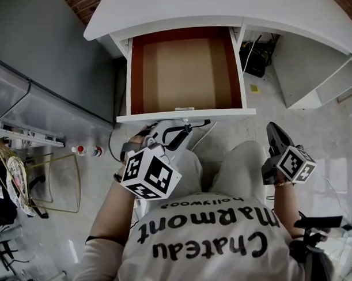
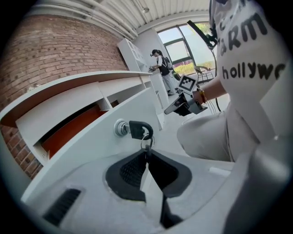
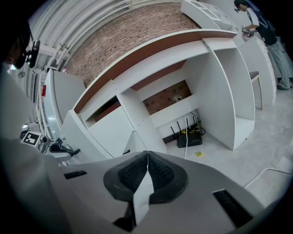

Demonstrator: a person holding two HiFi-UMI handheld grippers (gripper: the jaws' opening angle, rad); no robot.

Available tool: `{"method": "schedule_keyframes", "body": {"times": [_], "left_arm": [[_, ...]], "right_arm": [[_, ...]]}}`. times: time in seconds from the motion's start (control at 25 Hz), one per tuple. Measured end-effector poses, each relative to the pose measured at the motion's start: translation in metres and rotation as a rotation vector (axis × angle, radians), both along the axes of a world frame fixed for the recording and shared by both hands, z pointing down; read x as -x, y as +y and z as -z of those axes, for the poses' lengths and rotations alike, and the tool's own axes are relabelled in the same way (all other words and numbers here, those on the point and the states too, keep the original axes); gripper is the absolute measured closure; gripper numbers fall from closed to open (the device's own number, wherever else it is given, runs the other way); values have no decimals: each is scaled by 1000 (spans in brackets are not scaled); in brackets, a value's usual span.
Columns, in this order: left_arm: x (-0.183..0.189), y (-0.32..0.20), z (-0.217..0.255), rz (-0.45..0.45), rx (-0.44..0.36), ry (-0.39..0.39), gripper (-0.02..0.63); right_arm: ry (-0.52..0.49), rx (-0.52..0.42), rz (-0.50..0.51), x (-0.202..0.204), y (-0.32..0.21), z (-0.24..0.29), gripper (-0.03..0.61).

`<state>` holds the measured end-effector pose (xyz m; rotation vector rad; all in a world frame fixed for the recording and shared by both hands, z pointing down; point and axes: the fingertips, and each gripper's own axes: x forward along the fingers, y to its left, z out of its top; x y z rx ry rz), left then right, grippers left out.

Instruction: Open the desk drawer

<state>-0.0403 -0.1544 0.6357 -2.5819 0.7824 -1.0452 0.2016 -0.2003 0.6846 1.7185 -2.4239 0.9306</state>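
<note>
The white desk [image 1: 217, 9] has its drawer [image 1: 185, 115] pulled out, showing a bare brown bottom and red-brown sides. A black key [image 2: 137, 129] sits in the lock [image 2: 121, 128] on the drawer's white front, with a key ring [image 2: 146, 142] hanging from it. My left gripper [image 2: 146, 153] is shut on that ring; in the head view it [image 1: 184, 128] is just under the middle of the drawer front. My right gripper [image 1: 272, 128] hangs in the air at the right, beside the knee, its jaws [image 3: 147, 154] shut with nothing between them.
The seated person's legs [image 1: 234, 164] are below the drawer. Under the desk stands a black router [image 3: 190, 137] with cables, and a yellow note [image 1: 254, 89] lies on the floor. At the left are a grey cabinet [image 1: 41, 67], a gold wire frame [image 1: 56, 181] and bottles [image 1: 87, 150]. A person [image 2: 162, 68] stands far off.
</note>
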Motion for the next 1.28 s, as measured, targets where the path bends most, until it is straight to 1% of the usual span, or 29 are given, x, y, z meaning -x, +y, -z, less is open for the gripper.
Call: {"method": "schedule_keyframes", "body": {"times": [0.04, 0.12, 0.4, 0.88, 1.08, 1.28], "left_arm": [[1, 0, 0, -2, -3, 20, 588], [1, 0, -1, -3, -13, 34, 588], [-1, 3, -12, -10, -63, 36, 588], [-1, 8, -20, -23, -110, 53, 588], [4, 11, -24, -33, -136, 89, 588], [5, 17, -22, -51, -145, 140, 588]], "right_arm": [[4, 2, -2, 0, 0, 0, 565], [9, 7, -4, 0, 1, -1, 565], [40, 4, 24, 8, 0, 1, 565], [35, 5, 60, 20, -7, 1, 565], [39, 9, 102, 35, -8, 2, 565], [60, 6, 131, 37, -11, 4, 565]]}}
